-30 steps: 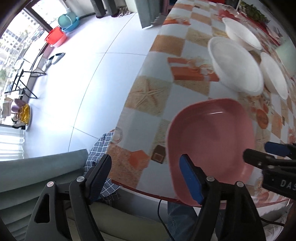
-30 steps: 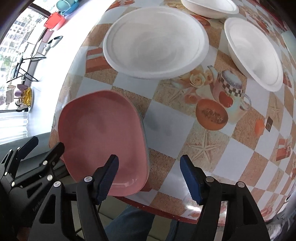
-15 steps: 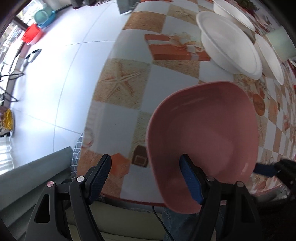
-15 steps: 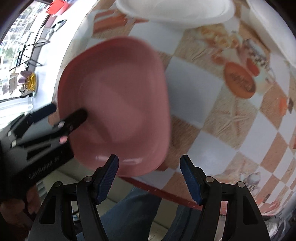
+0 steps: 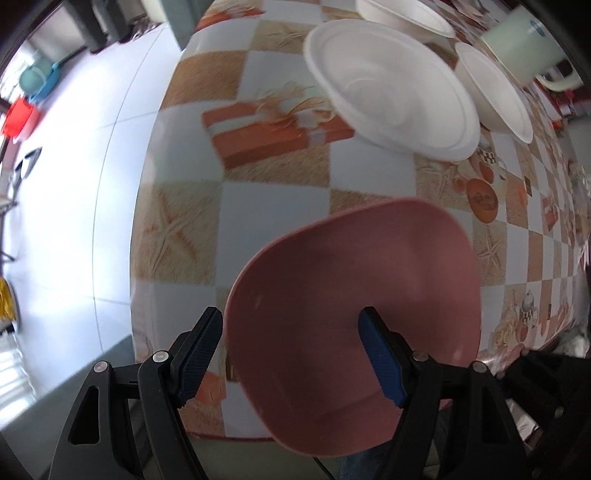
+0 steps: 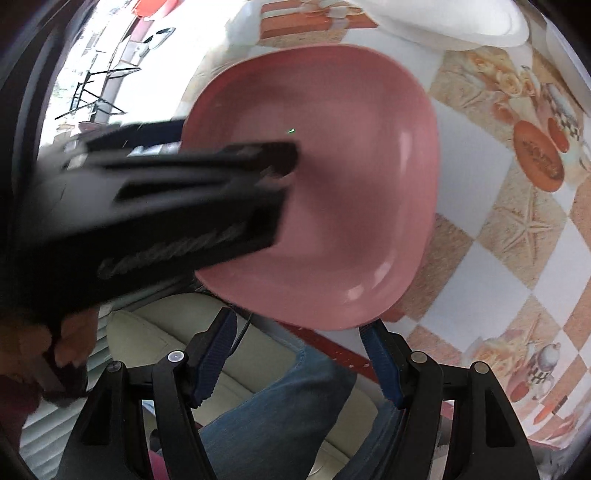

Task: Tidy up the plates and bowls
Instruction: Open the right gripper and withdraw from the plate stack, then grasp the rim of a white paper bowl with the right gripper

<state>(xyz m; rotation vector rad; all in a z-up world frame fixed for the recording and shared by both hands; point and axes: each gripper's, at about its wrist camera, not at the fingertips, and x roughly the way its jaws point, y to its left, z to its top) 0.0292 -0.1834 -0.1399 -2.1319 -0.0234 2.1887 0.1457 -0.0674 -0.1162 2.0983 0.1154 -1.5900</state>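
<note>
By the near edge of the table [image 5: 236, 206], with its checked orange-and-white cloth, the left gripper [image 5: 291, 354] points almost straight down with its jaws spread wide. The pink plate's [image 5: 354, 295] left rim lies between them: one blue-padded finger hangs outside the rim, the other stands over the plate's hollow, and neither pad visibly presses on it. The pink plate sits at the near edge of the table and juts a little past it. From the right gripper's camera the left gripper shows as a blurred black bar reaching in from the left across that same plate, with a hand [image 6: 70, 343] on its handle at the lower left. Further right, the right gripper [image 6: 299, 360] also stands spread, its fingertips just below the plate's near rim and apart from it, over the table edge and a leg in blue jeans [image 6: 280, 413]. Toward the far right corner, well apart from the pink plate, sit three white bowls: a large one [image 5: 391, 88] nearest, a second [image 5: 495, 92] just beside it on its right, a third [image 5: 402, 14] behind. A pale green cup [image 5: 521, 44] stands at the far right edge.
</note>
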